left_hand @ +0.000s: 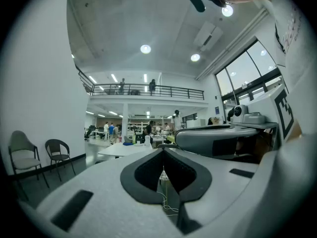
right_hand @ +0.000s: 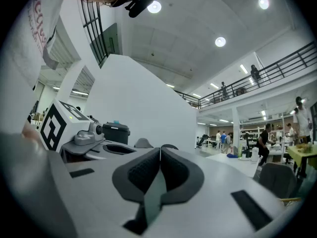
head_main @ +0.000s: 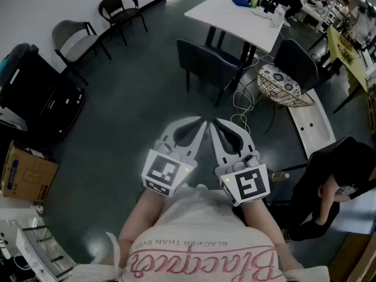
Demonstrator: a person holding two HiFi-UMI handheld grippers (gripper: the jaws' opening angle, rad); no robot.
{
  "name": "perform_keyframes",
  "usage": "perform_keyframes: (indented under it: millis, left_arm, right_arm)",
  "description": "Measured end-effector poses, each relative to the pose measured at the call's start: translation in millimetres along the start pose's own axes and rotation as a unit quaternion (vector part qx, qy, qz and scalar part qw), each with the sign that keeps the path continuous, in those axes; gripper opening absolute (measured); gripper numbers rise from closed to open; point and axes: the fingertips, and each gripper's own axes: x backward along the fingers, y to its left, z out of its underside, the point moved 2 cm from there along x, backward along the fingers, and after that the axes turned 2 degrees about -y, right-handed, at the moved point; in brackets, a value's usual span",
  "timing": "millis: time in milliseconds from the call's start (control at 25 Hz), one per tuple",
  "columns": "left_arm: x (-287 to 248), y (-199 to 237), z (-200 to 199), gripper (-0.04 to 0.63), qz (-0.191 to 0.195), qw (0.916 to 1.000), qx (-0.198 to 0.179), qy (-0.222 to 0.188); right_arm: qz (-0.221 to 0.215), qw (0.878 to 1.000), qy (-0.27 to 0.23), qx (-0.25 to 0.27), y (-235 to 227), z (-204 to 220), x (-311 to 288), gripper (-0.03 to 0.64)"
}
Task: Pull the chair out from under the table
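Observation:
A white table (head_main: 235,13) stands far ahead at the top of the head view. A dark upholstered chair (head_main: 205,60) stands at its near side with its back toward me. Another dark chair (head_main: 296,63) is at the table's right end and also appears as a chair back (right_hand: 277,180) in the right gripper view. My left gripper (head_main: 203,121) and right gripper (head_main: 214,121) are held side by side close to my body, well short of the chairs. Both are shut and hold nothing. The left gripper's tips (left_hand: 163,150) frame the table top (left_hand: 126,150).
A wicker basket (head_main: 282,86) and loose white cables (head_main: 242,107) lie on the floor right of the near chair. A white bench (head_main: 311,122) and a person in black (head_main: 335,181) are at the right. Two chairs (head_main: 73,37) line the left wall, near a black bin (head_main: 35,93) and a cardboard box (head_main: 26,172).

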Motion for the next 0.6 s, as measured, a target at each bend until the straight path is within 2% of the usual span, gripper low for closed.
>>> perform_keyframes:
  millis: [320,600]
  left_arm:
    - [-13,4,-4,0.006,-0.016,0.9998,0.006,-0.007]
    - [-38,-10,-7,0.006,-0.015,0.9998,0.005,-0.010]
  right_arm:
    - [-0.002,1.000,0.006,-0.002,-12,4,-1,0.009]
    - [0.000,1.000,0.009,-0.004,-38,9,10,0.008]
